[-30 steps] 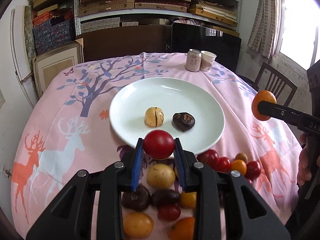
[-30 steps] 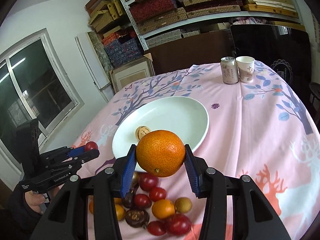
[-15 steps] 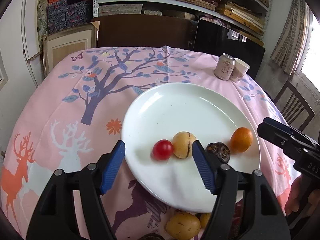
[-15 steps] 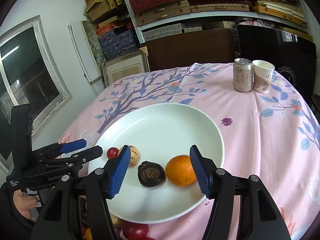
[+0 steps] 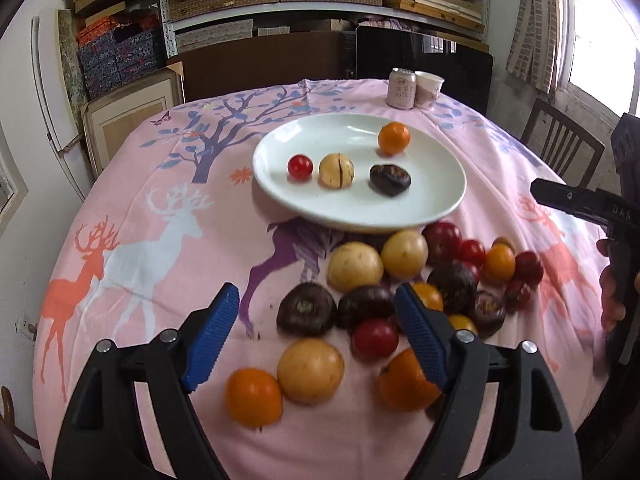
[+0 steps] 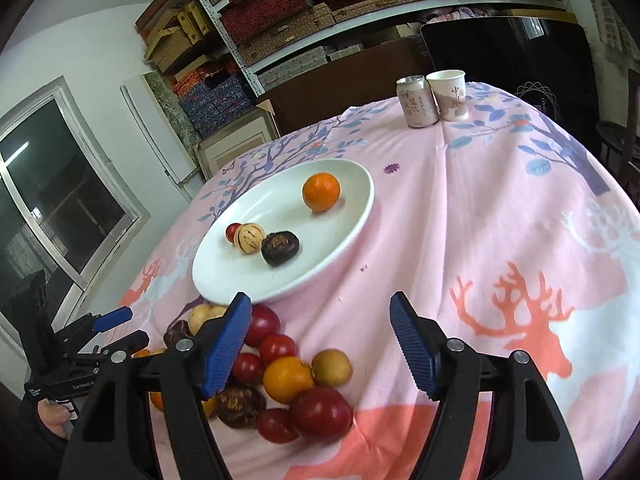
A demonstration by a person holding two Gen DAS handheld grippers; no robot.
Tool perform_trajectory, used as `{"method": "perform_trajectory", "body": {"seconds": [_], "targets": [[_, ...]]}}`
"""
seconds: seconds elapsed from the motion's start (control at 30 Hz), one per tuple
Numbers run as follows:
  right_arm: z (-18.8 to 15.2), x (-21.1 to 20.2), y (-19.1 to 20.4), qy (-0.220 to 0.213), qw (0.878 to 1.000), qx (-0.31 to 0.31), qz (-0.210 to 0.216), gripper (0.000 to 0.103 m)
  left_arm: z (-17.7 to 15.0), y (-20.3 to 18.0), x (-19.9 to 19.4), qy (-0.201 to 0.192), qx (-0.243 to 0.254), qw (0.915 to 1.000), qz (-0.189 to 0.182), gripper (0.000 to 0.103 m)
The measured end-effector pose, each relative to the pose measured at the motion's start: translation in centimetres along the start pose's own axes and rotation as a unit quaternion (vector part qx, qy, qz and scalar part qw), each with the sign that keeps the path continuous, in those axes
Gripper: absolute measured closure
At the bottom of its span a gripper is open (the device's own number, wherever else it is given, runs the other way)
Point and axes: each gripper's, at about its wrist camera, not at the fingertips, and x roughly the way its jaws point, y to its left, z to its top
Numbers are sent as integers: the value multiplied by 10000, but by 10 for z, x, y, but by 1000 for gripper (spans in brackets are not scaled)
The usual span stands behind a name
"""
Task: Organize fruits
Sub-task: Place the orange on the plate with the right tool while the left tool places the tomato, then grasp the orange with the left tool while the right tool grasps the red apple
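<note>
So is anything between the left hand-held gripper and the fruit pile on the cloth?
Nothing visible. The left hand-held gripper, jaws opening and empty, hangs right over the pile, with a dark fruit in line between its fingers.

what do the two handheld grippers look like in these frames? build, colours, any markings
Both match: matte black plastic bodies with two angled arms, silver pivot screws, and blue ribbed pads on the fingers. The left gripper shows white "GenRobot.AI" lettering on its side in the right wrist view. The right gripper shows pale "DAS" letters on its body in the left wrist view. No cables are visible. Sleeves can't be made out.
</note>
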Motion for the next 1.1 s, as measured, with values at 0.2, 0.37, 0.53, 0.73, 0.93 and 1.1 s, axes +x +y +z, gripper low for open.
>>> {"method": "perform_trajectory", "body": {"seconds": [0.2,0.37,0.53,0.73,0.93,1.1], "targets": [[-27,3,-13,278,9993,248,22,30,-32,18,-8,200,-98,9997,143,25],[-36,3,-14,294,9993,243,-21,30,-46,25,-5,370,-86,9990,238,25],[-38,4,-15,332,9991,266,-38,30,-46,22,-2,336,-72,9991,252,25],[-38,6,-20,394,9985,375,2,30,-52,29,-6,408,66,9985,353,27],[-39,6,-17,373,9989,299,7,30,-56,43,9,569,-101,9976,388,45],[-40,5,-13,365,9992,182,14,30,-49,34,18,510,62,9983,270,63]]}}
